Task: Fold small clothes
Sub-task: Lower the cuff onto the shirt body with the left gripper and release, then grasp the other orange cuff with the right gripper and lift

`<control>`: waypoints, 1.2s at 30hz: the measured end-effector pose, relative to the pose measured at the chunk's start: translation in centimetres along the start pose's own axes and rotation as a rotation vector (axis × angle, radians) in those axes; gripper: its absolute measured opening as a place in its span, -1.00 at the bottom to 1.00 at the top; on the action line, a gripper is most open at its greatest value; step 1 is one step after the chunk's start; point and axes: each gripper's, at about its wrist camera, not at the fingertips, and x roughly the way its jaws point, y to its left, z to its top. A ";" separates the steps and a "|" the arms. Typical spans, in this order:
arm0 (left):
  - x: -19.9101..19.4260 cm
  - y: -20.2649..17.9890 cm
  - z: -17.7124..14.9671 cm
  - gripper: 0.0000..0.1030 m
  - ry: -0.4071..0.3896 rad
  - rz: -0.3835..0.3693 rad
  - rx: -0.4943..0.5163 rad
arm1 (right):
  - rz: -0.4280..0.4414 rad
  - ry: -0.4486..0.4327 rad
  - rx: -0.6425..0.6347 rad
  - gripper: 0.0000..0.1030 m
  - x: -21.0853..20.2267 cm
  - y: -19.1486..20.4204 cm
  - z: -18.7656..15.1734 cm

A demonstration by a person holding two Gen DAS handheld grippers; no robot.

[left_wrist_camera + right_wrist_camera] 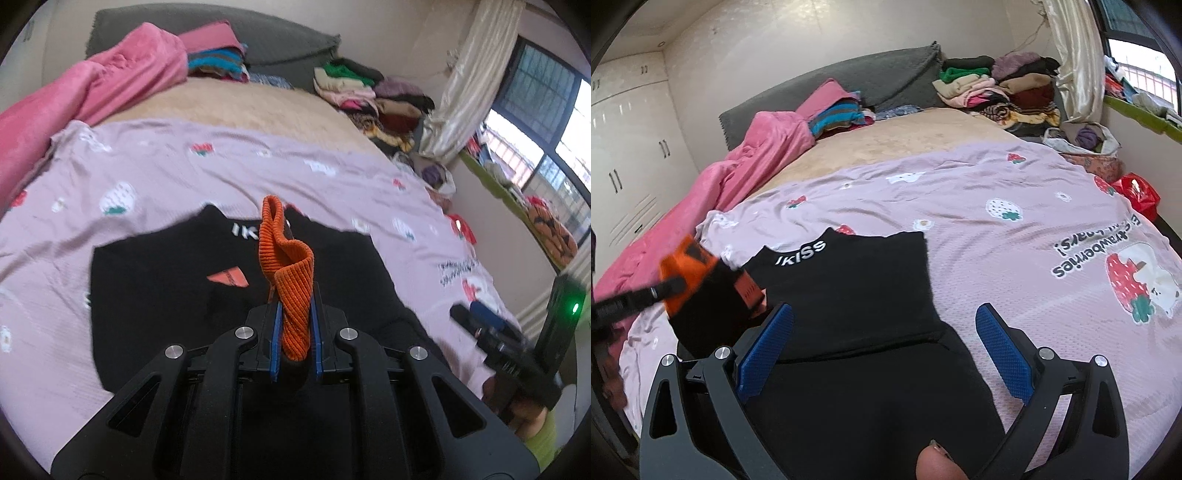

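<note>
Left gripper (295, 314) pinches the limp black sweater's (849, 295) ribbed orange cuff (291, 273); right gripper (884, 345) gapes empty, its best grab the hem at 6 o'clock.

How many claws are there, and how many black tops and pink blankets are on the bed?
Claws: 2, left claw pinching the orange ribbed knit cuff, right claw open
Black knit top with white lettering: 1
Fuzzy pink blanket: 1
Total: 4

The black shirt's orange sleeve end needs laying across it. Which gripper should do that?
Probably the left gripper. It is shut on the orange cuff, raised above the black shirt. The right gripper is open, holding nothing.
</note>
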 end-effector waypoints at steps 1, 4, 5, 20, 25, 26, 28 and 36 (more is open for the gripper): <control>0.5 -0.1 -0.3 -0.88 0.015 -0.012 0.003 | -0.007 -0.001 0.011 0.91 0.0 -0.3 0.1; 2.1 -0.2 -1.1 -0.88 0.061 -0.046 0.001 | -0.023 -0.001 0.032 0.91 0.0 -0.9 0.3; 2.6 -0.3 -1.4 -0.88 0.075 -0.055 0.004 | -0.033 0.000 0.044 0.91 0.0 -1.2 0.3; 6.8 -3.1 -6.0 -0.48 0.238 -0.155 0.083 | -0.044 0.040 0.089 0.91 1.2 -2.1 0.0; 6.2 -3.4 -7.0 -0.02 0.237 -0.155 0.126 | -0.006 0.102 0.102 0.91 2.6 -1.7 -0.5; 6.1 -3.4 -7.1 0.04 0.235 -0.140 0.136 | 0.005 0.120 0.105 0.91 3.1 -1.6 -0.7; 5.4 -2.8 -7.5 0.06 0.221 -0.105 0.146 | 0.025 0.151 0.103 0.91 3.8 -1.1 -1.1; 1.6 3.5 -5.8 0.18 0.112 0.021 0.000 | 0.132 0.328 0.076 0.38 8.2 2.9 -4.2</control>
